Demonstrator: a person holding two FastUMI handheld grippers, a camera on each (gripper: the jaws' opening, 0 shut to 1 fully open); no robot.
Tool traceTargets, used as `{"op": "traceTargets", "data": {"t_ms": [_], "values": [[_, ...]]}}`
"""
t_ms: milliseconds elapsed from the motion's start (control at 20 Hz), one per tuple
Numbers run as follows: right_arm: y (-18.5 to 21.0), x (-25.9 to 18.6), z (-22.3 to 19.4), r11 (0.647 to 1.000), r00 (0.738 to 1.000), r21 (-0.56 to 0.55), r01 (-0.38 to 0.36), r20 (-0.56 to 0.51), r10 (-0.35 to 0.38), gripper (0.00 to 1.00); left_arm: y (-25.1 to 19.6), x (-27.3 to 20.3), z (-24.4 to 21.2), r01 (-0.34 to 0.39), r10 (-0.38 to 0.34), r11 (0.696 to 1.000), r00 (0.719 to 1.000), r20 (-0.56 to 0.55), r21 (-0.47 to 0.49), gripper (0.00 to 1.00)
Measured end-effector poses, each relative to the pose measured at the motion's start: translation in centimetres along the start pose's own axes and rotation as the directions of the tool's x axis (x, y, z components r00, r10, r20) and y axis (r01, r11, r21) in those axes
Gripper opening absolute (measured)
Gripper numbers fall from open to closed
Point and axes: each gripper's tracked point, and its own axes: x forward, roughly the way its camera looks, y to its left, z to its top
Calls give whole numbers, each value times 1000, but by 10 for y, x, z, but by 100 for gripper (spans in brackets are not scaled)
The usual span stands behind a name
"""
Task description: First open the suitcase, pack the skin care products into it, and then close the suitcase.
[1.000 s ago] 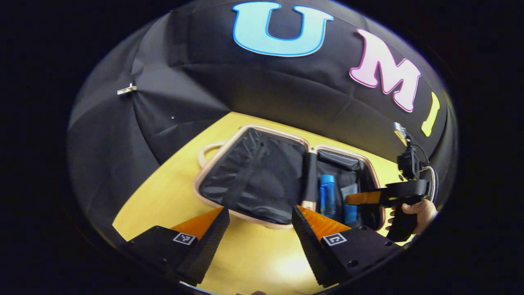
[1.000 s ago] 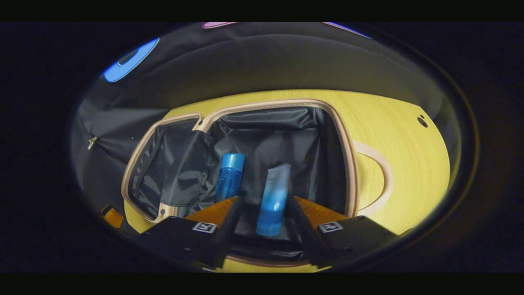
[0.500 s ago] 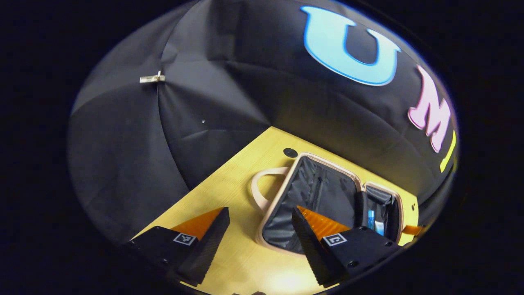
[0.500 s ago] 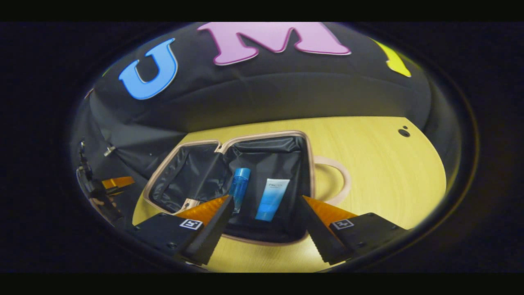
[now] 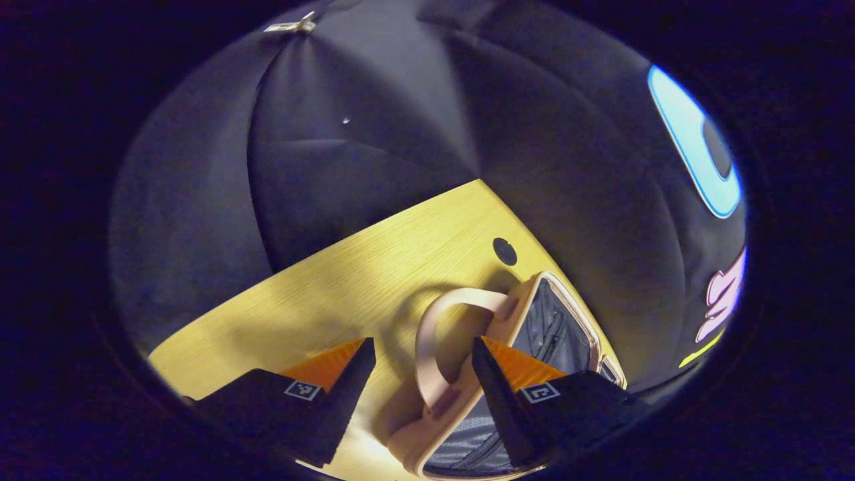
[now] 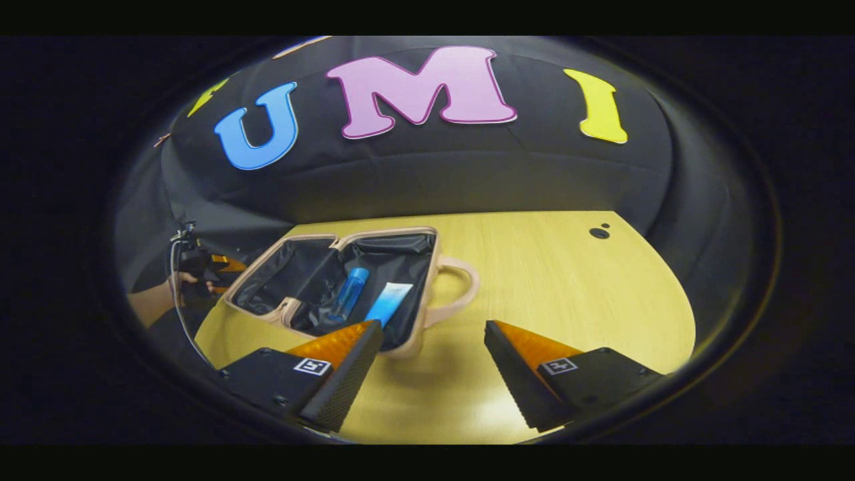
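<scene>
The bench (image 6: 568, 294) has a light yellow wood top with a rounded edge. On it lies the suitcase (image 6: 427, 280), open, with both halves flat on the surface and one handle (image 5: 431, 334) resting on the wood. A small dark hole (image 5: 505, 251) sits near the far edge.

left gripper view: close, low over the suitcase (image 5: 534, 321) handle end.
right gripper view: farther back, facing the wall.
shared: suitcase (image 6: 347, 280), table (image 6: 568, 294).

Each gripper, left gripper (image 5: 417, 374) and right gripper (image 6: 433, 354), carries two ribbed wedge fingers on blocky mounts, each stamped with a small square marker beside screws.
</scene>
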Motion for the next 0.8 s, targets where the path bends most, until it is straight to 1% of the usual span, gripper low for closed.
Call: {"op": "traceTargets", "data": {"t_ms": [100,150,250,300,350,400,450,500,550,600,650,700,750,800], "values": [[-8,-12,-20,1000,999,13,11,-37,-10,98,2,6,2,14,-15,998,1000,-16,-56,85],[-10,-16,-29,1000,998,27,14,-55,-12,97,0,11,-1,25,-26,996,1000,-16,-83,69],[-11,-22,-45,998,996,53,15,-88,-11,98,-6,7,0,37,-38,991,999,-6,-128,37],[-12,-23,-50,998,995,58,15,-98,-10,98,-7,4,-1,33,-34,993,999,-2,-117,21],[-13,-26,-53,998,995,56,14,-102,-8,98,-9,-1,1,25,-26,997,1000,-5,-76,20],[-13,-27,-54,998,994,57,10,-107,-4,98,-10,-7,2,2,-3,1000,1000,-11,-19,19],[-11,-29,-52,998,995,67,-1,-104,8,89,-15,-12,5,-19,19,999,1000,-3,31,14],[-7,-32,-47,996,995,89,-17,-96,26,89,-21,-19,9,-32,31,998,999,12,60,12],[-2,-34,-42,994,995,108,-34,-89,44,97,-27,-28,12,-38,36,996,999,27,81,10],[1,-37,-34,992,996,119,-48,-75,57,97,-36,-43,19,-39,35,994,998,43,101,8],[3,-41,-28,991,996,119,-55,-61,62,97,-49,-61,21,-30,22,991,998,59,133,7],[4,-45,-21,991,997,120,-66,-43,72,89,-67,-82,26,-18,7,986,998,70,169,6],[5,-50,-14,989,996,126,-77,-29,81,89,-93,-104,27,5,-22,979,997,80,203,6],[4,-54,-9,987,996,135,-86,-14,89,97,-119,-127,28,34,-55,971,995,84,238,6]]}}
